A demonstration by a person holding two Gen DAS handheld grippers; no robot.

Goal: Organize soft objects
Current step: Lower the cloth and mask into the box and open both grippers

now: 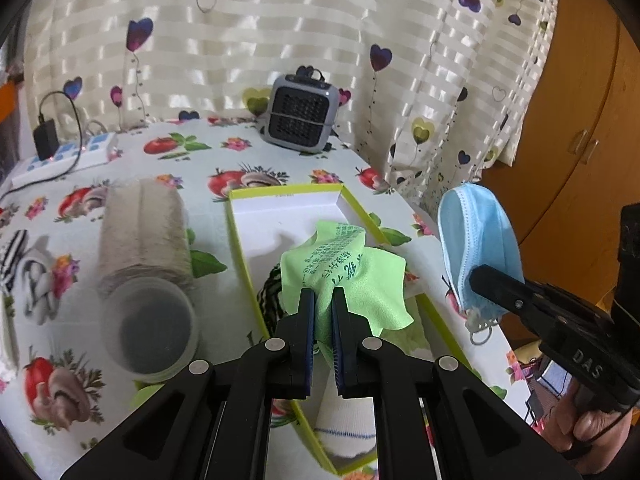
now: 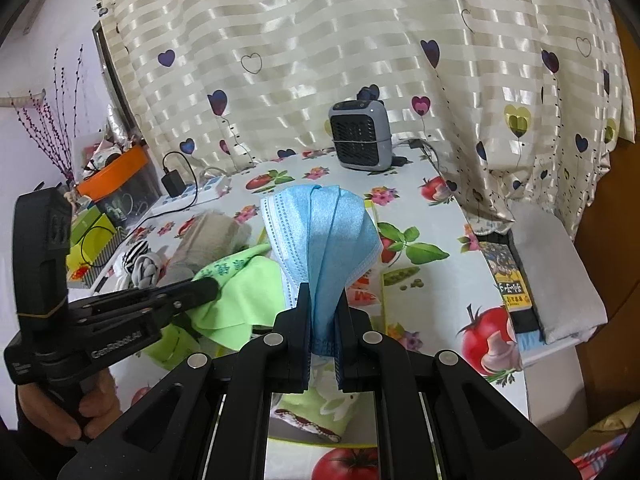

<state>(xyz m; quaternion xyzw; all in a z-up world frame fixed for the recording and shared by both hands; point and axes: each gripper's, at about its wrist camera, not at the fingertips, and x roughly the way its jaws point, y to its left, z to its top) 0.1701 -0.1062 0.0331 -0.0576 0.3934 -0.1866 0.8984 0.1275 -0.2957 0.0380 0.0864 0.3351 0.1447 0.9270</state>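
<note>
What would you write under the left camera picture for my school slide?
Left gripper pinches a green cloth above the green-edged box; right gripper holds a blue mask.

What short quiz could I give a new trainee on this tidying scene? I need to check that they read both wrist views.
1. True or false: the left gripper is shut on the green cloth.
2. What does the right gripper hold?
3. Is the green cloth over (a) the green-rimmed box, (b) the rolled towel, (c) the grey fan?

Key: 1 true; 2 the blue face mask; 3 a.
</note>
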